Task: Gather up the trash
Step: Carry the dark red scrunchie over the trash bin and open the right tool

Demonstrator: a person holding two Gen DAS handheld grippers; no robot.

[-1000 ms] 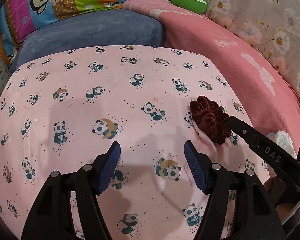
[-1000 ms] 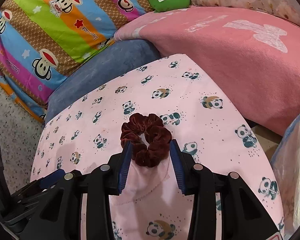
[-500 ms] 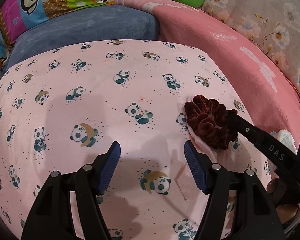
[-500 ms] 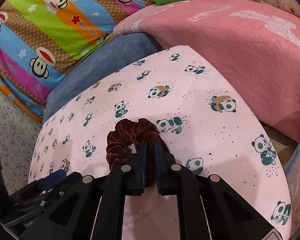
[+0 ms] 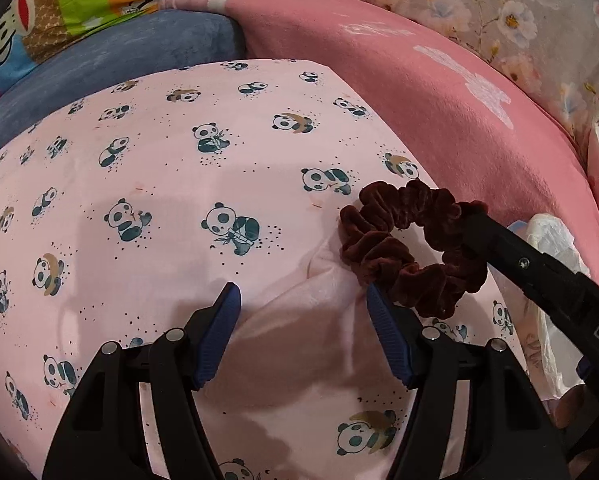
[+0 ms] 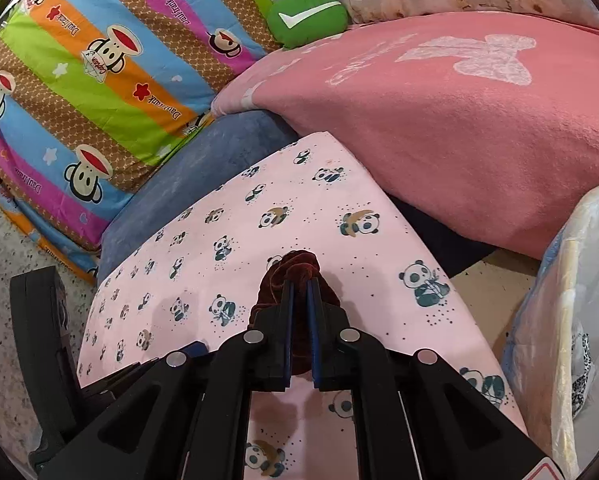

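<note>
A dark red velvet scrunchie (image 5: 403, 244) hangs just above the pink panda-print cushion (image 5: 179, 184). My right gripper (image 6: 300, 286) is shut on the scrunchie (image 6: 295, 268), and its black fingers (image 5: 511, 248) reach in from the right in the left wrist view. A fold of the pink cover (image 5: 323, 276) is raised under the scrunchie. My left gripper (image 5: 301, 300) is open and empty, low over the cushion, its right pad beside the scrunchie.
A blue cushion (image 6: 203, 176) lies behind the panda cushion. A pink blanket (image 6: 459, 120) is to the right. A striped monkey-print quilt (image 6: 99, 80) and a green pillow (image 6: 307, 18) lie behind. A clear plastic bag (image 6: 571, 320) stands at the right.
My right gripper closed on the scrunchie and lifted it, pulling up a fold of the cover. My left gripper moved right, closer to the scrunchie, still open.
</note>
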